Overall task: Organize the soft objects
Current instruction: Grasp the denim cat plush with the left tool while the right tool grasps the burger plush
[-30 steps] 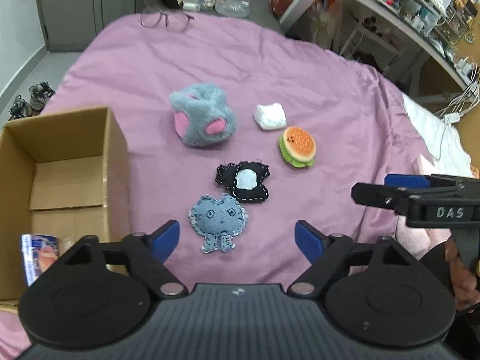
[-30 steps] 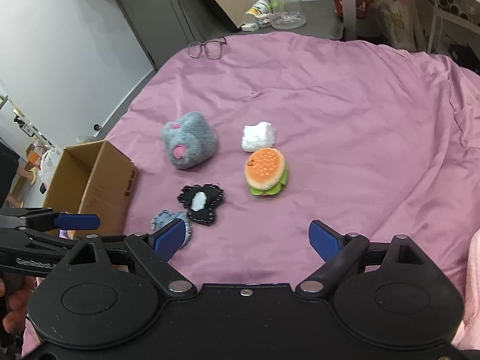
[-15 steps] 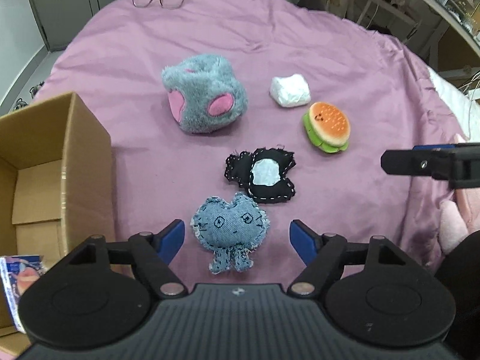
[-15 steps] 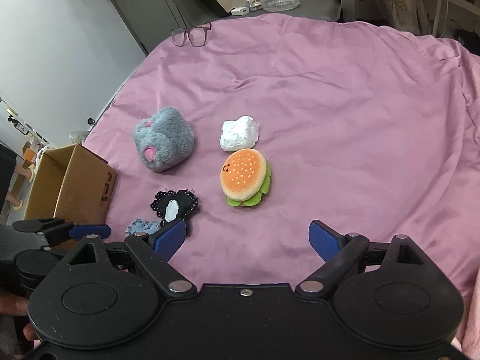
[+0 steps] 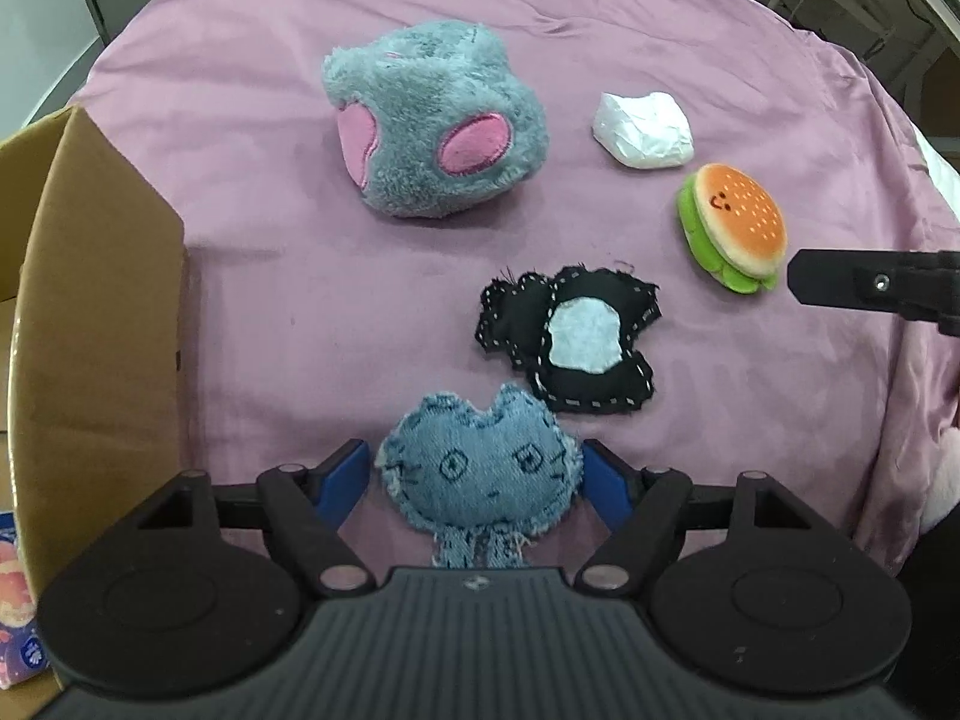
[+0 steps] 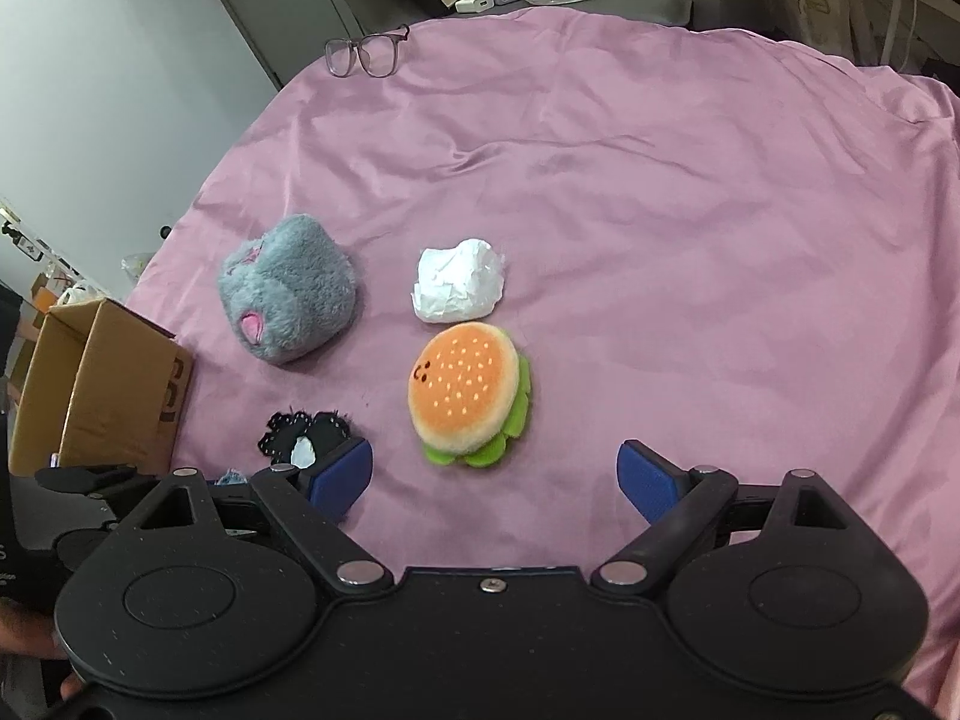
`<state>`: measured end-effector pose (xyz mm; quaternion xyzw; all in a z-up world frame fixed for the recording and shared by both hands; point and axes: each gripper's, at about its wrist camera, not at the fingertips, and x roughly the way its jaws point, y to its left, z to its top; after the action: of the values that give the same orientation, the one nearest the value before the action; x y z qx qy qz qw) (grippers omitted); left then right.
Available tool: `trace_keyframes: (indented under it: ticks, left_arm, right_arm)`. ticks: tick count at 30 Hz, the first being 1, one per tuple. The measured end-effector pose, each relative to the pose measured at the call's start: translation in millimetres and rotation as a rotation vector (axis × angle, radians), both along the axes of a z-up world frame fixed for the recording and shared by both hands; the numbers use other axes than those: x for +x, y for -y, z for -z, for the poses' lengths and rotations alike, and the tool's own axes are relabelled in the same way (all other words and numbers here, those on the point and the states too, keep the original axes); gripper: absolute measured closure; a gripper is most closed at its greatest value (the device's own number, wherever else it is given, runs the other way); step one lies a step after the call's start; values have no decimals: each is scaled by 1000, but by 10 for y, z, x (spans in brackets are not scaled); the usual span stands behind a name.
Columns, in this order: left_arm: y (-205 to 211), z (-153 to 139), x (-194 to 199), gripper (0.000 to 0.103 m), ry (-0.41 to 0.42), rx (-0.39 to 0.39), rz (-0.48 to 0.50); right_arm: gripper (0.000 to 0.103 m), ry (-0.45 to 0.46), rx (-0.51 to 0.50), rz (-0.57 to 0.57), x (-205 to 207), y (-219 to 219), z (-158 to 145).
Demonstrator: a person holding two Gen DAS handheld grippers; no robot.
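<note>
Several soft objects lie on a pink bedspread (image 5: 252, 252). A blue denim cat plush (image 5: 477, 477) sits between the fingers of my open left gripper (image 5: 477, 483), which straddles it. Beyond it lie a black-and-white patch plush (image 5: 570, 339), a grey fluffy plush with pink ears (image 5: 432, 120), a white crumpled wad (image 5: 642, 129) and a burger plush (image 5: 732, 225). My right gripper (image 6: 495, 477) is open and empty, just short of the burger plush (image 6: 465, 393). The grey plush (image 6: 288, 294) and white wad (image 6: 459, 288) lie behind it.
An open cardboard box (image 5: 90, 312) stands at the left edge of the bed, also in the right wrist view (image 6: 96, 384). Glasses (image 6: 366, 54) lie at the far edge. Shelves and clutter stand beyond the bed. My right gripper's finger (image 5: 870, 288) shows at the right.
Both grippers have moved forward and down. The left one now has the denim cat plush between its fingers; the right one has come close to the burger plush.
</note>
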<state>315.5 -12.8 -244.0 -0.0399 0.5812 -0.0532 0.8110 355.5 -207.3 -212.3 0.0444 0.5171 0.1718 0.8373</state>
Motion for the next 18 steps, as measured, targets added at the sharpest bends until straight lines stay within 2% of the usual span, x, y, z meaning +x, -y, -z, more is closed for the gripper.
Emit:
trace_keyframes:
  ticks: [7,11,14,16,17,18]
  left_arm:
    - [-36,-31,24,46,14,-23,-1]
    - [-95,-49,3,47,25,-45,-5]
    - [-106,-51,-29,47,37,-45,-2]
    - [-114,-51,-77,50,44,-49,-2]
    - [-142,-67,-116,51,47,-52,-3]
    - [-145,-86,-135,53,48,-55,-5]
  right_arm:
    - [15,6,-21,-7,128,-147,91]
    - [15,13,-40,10,206,-233,159]
    - [27,12,-38,7,230,-282,198]
    - [43,11,-64,0,240,-313,225]
    - [58,14,-77,4,240,-318,232]
    - [59,14,-82,8,240,-311,230]
